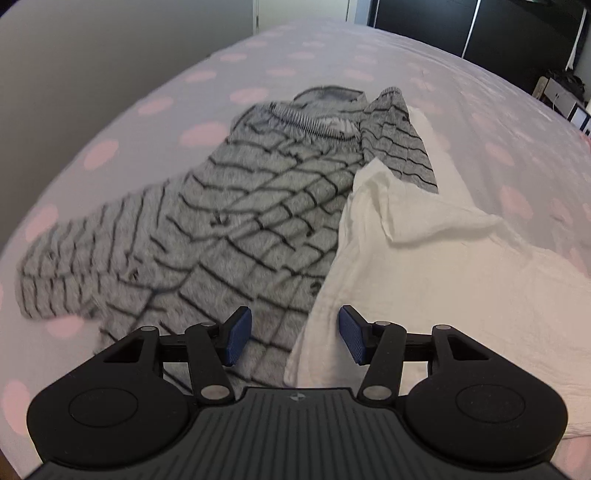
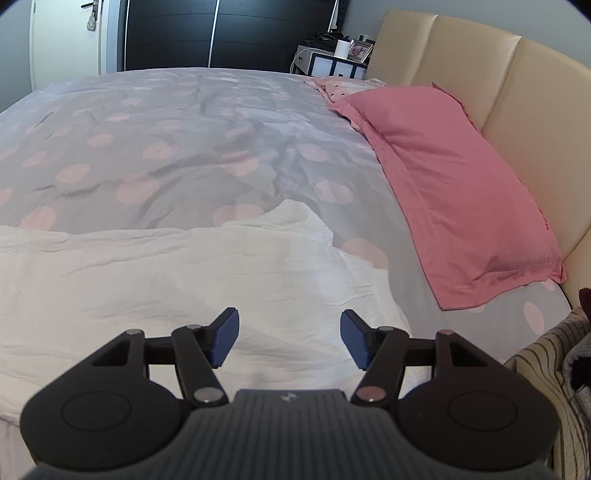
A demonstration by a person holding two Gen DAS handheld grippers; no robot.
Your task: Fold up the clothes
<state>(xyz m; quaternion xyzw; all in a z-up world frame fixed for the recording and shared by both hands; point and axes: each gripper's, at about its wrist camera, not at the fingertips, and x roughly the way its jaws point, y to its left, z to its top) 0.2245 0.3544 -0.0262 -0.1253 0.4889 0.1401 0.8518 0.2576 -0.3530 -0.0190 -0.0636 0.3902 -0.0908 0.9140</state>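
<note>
A grey sweater with a black grid pattern (image 1: 236, 221) lies spread on the bed, one sleeve stretched to the left, collar at the far end. A white garment (image 1: 424, 266) lies crumpled over its right side. My left gripper (image 1: 295, 334) is open and empty, hovering over the near edge where the white garment meets the sweater. In the right wrist view the white garment (image 2: 166, 280) spreads across the near bed. My right gripper (image 2: 290, 338) is open and empty just above its near part.
The bed has a grey cover with pink dots (image 2: 166, 147). A pink pillow (image 2: 454, 184) lies against the beige headboard (image 2: 517, 92) at the right. A striped cloth (image 2: 550, 369) hangs at the near right edge. A dark wardrobe (image 2: 221, 33) and nightstand (image 2: 328, 62) stand beyond the bed.
</note>
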